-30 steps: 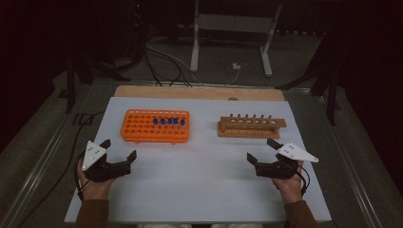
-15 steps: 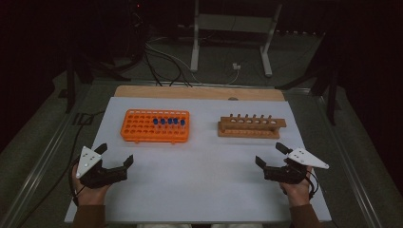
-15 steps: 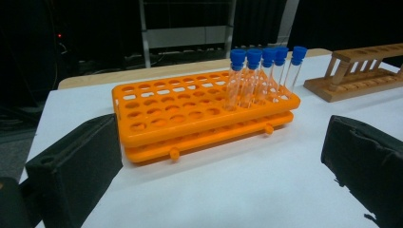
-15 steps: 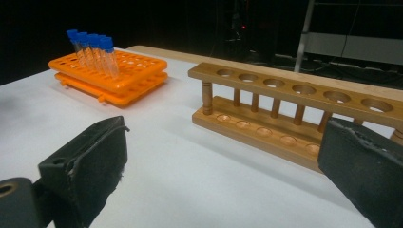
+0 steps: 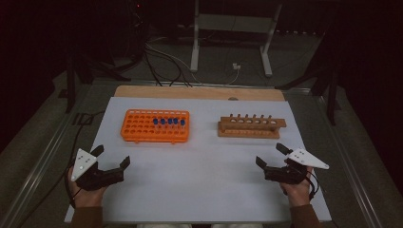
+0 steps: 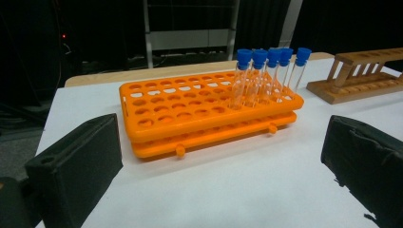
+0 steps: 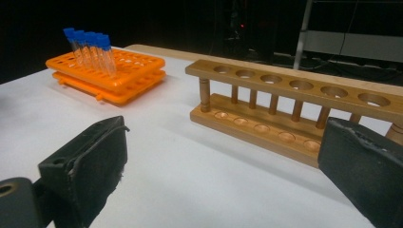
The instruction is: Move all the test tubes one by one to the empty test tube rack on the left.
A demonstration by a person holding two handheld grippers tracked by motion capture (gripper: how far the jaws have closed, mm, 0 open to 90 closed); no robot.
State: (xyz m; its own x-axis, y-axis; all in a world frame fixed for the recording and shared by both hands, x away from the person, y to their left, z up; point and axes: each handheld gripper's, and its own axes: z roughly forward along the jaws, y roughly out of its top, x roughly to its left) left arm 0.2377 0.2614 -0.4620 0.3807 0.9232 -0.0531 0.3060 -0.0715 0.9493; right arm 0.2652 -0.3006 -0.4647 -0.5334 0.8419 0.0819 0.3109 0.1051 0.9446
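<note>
An orange tube rack [image 5: 155, 126] [image 6: 204, 111] [image 7: 107, 76] stands on the white sheet at left-centre, holding several clear tubes with blue caps [image 5: 169, 121] [image 6: 268, 57] [image 7: 88, 40] near its right end. To its right stands a wooden rack [image 5: 251, 127] [image 7: 290, 111] [image 6: 356, 76] with a row of vacant holes. My left gripper [image 5: 111, 158] [image 6: 223, 166] is open near the front left, nothing between its jaws. My right gripper [image 5: 272, 155] [image 7: 223, 171] is open near the front right, facing the wooden rack, holding nothing.
The white sheet [image 5: 204, 166] covers a wooden board [image 5: 199, 92] on a grey table. Cables [image 5: 161, 57] and a metal stand [image 5: 228, 28] lie on the dark floor beyond the far edge. A black cable [image 5: 76, 137] trails off the table's left side.
Both grippers have drawn back toward the front edge and slightly outward. The racks and tubes have not moved.
</note>
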